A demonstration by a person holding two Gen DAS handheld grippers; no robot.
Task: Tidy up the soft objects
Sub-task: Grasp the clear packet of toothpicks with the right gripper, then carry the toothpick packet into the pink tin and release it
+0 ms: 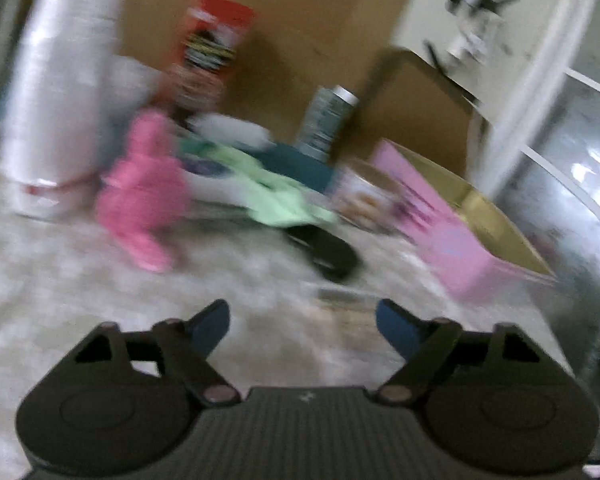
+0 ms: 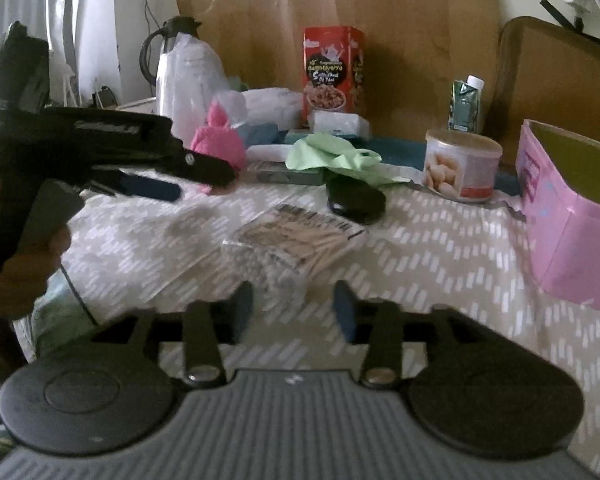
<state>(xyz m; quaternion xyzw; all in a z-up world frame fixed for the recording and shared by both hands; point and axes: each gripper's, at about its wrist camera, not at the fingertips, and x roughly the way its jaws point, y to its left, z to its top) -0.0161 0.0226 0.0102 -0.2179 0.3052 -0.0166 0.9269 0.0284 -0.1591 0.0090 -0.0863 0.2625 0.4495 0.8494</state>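
The left gripper (image 2: 204,184) hung with jaws apart and empty just in front of the pink plush toy (image 2: 220,142), which stood toward the far left of the patterned tablecloth (image 2: 440,256); the right gripper (image 2: 294,308), jaws also apart and empty, waited near the front edge over a packet of cotton swabs (image 2: 296,240). The left wrist view was motion-blurred. Judgement: best to slow the approach, straddle the toy's body squarely, and close gently before carrying it to the pink box (image 2: 572,216) at the right edge.

red carton (image 2: 332,76) with print too blurred to read, no other legible text
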